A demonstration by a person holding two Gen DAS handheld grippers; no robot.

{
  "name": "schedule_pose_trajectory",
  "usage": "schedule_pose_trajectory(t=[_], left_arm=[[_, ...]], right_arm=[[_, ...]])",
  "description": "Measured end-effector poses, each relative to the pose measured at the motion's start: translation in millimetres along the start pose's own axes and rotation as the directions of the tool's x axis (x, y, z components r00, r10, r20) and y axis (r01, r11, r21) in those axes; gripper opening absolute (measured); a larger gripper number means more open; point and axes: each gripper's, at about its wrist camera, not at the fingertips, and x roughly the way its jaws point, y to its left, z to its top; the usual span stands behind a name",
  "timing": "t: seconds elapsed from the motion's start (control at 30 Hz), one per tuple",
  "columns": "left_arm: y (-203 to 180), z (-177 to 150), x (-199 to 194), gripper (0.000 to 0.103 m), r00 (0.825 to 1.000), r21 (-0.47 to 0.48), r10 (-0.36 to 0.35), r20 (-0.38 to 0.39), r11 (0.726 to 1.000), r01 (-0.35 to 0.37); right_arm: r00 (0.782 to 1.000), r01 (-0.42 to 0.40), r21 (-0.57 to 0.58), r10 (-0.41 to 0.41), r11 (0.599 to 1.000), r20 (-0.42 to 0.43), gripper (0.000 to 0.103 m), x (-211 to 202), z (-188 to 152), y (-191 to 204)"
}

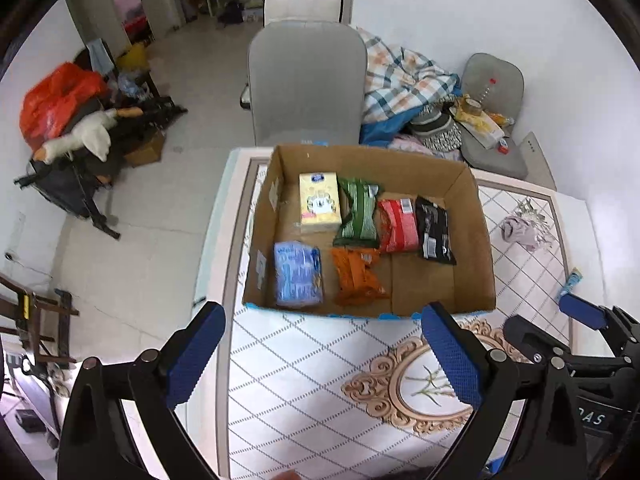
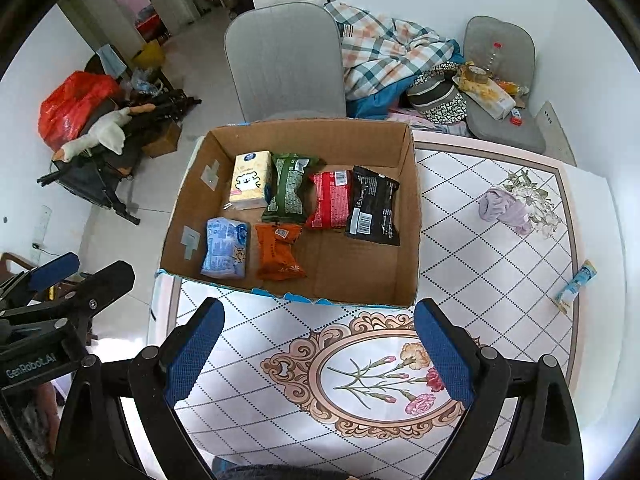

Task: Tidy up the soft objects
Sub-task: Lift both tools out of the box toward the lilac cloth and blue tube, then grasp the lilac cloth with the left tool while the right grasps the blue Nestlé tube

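An open cardboard box (image 1: 476, 240) (image 2: 408, 216) stands on the table. In it lie a yellow tissue pack (image 1: 319, 202) (image 2: 250, 182), green (image 1: 358, 214) (image 2: 289, 188), red (image 1: 398, 226) (image 2: 331, 200), black (image 1: 434, 230) (image 2: 374, 210) and orange packets (image 1: 356, 276) (image 2: 278, 250), and a blue pack (image 1: 298, 274) (image 2: 224, 248). A crumpled lilac cloth (image 1: 520, 230) (image 2: 504, 208) and a small blue tube (image 1: 570, 282) (image 2: 576, 286) lie on the table to the right. My left gripper (image 1: 324, 356) and right gripper (image 2: 320, 356) are open and empty, just in front of the box.
The table (image 2: 480, 264) has a patterned top. A grey chair (image 1: 306, 84) stands behind the box. A second chair (image 2: 500, 92) at the right holds clutter beside a plaid blanket (image 2: 384, 52). Bags and a toy goose (image 1: 80, 136) lie on the floor, left.
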Motion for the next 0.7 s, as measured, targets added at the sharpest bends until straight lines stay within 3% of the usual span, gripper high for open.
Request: schedule_pose_trajectory(t=[0.17,0.3,0.43,0.53,0.63,0.7], left_arm=[[-35,8,10,0.1,1.0,0.025,-0.024,-0.01,0.999,0.024],[-96,17,31,0.101,0.996,0.105,-0.066,-0.055,0.992,0.071],[-172,28,54,0.1,0.99,0.204,-0.095,-0.1,0.972,0.114],[-241,43,81,0.1,0.979,0.295,-0.119,-0.165,0.941,0.164],[-312,61,117,0.1,0.973,0.414,-0.081,-0.216,0.895,0.166],[-362,70,149,0.1,0.969,0.519,-0.037,-0.246,0.839,0.164]], right_arm=[[1.0,-0.019,0.084,0.019,0.996,0.003,0.098,-4,-7,-46],[1.0,0.015,0.249,-0.009,0.968,-0.026,0.098,-1,-18,-130],[0.996,0.081,0.42,-0.06,0.904,-0.063,0.098,3,-34,-230],[0.99,0.133,0.518,-0.094,0.845,-0.102,0.098,11,-45,-308],[0.985,0.162,0.58,-0.092,0.798,-0.149,0.098,26,-52,-374],[0.979,0.181,0.603,-0.087,0.777,-0.183,0.098,40,-52,-408]])
